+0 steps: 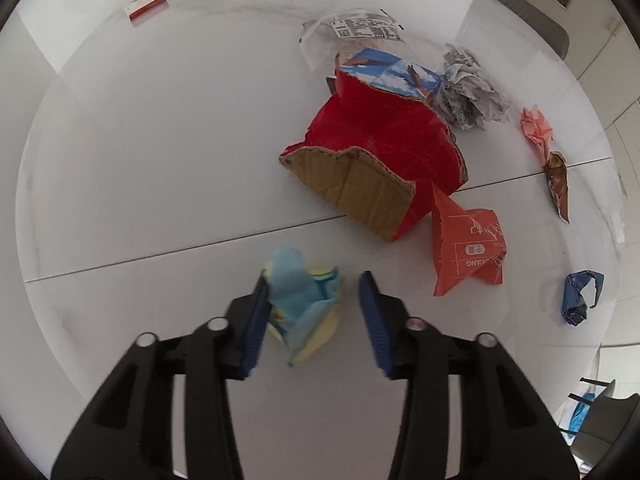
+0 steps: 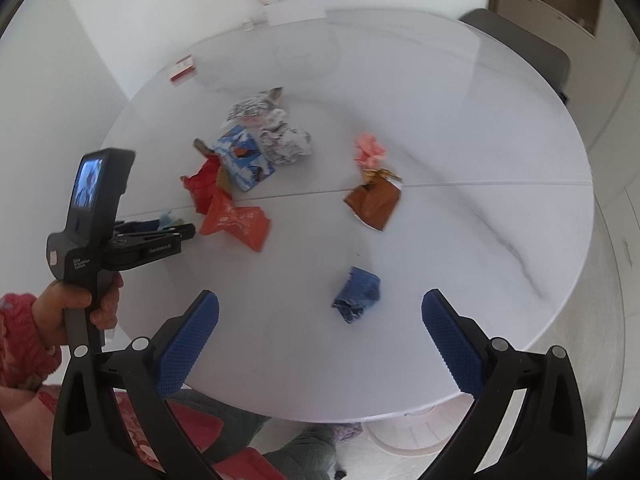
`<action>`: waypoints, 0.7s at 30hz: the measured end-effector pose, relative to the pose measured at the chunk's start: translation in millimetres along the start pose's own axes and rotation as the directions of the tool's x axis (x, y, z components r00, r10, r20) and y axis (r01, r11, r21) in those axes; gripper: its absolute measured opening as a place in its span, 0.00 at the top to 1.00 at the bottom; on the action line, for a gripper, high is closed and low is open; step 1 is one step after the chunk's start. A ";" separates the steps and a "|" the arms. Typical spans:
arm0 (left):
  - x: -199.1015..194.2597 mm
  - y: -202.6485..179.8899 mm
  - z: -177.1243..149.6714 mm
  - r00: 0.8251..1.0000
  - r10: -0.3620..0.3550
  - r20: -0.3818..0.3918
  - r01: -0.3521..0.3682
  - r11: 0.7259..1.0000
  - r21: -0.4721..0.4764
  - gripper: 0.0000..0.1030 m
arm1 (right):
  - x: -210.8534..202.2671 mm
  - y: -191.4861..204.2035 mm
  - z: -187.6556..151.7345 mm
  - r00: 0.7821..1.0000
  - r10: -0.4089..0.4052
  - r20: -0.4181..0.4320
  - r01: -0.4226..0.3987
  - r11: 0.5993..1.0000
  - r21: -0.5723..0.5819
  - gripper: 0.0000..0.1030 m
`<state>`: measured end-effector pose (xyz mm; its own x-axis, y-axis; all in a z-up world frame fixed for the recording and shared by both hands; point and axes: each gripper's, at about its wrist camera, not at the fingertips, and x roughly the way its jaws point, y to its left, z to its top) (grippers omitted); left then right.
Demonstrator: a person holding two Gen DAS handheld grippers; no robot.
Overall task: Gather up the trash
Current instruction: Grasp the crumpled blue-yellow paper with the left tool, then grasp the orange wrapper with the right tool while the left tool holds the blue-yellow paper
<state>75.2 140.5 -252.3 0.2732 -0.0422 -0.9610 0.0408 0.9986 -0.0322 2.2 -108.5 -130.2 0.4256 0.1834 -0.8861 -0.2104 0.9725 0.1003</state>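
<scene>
A crumpled blue-and-yellow paper wad (image 1: pixel 304 308) lies on the white round table (image 1: pixel 140 160), between the fingers of my left gripper (image 1: pixel 315 278). The left pad touches it; the right pad stands a little apart, so the jaws are open. My right gripper (image 2: pixel 320 296) hangs wide open and holds nothing, just in front of a crumpled blue wrapper (image 2: pixel 356 294). Other trash lies beyond: red torn cardboard (image 1: pixel 380 148), an orange wrapper (image 1: pixel 468 252), a grey newspaper wad (image 1: pixel 468 92), pink paper (image 1: pixel 536 124), a brown wrapper (image 2: pixel 374 200).
A clear labelled plastic bag (image 1: pixel 352 36) and a small red-and-white box (image 1: pixel 146 4) lie farther back. A grey chair (image 2: pixel 520 52) stands behind the table. A person's hand (image 2: pixel 76 308) holds the left gripper's handle. The table's near edge (image 2: pixel 360 416) runs under my right gripper.
</scene>
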 end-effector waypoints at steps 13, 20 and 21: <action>-52.6 30.2 5.9 0.999 -0.013 0.029 0.014 1.000 -0.025 0.69 | 118.0 93.8 49.9 0.994 0.047 -0.098 -0.095 0.809 -0.580 0.03; -77.1 48.7 0.8 0.998 -0.015 0.055 0.020 0.996 -0.083 0.69 | 164.6 106.8 57.5 0.983 0.010 -0.183 -0.132 0.728 -0.673 0.29; -78.6 49.5 1.3 0.998 -0.013 0.059 0.018 0.996 -0.085 0.69 | 164.3 105.5 59.3 0.982 0.016 -0.187 -0.139 0.733 -0.666 0.38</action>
<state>57.0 193.2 -178.1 0.3287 -0.0568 -0.9427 -0.0366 0.9967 -0.0728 102.1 32.7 -238.4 0.2504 0.1692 -0.9532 -0.7997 0.5911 -0.1051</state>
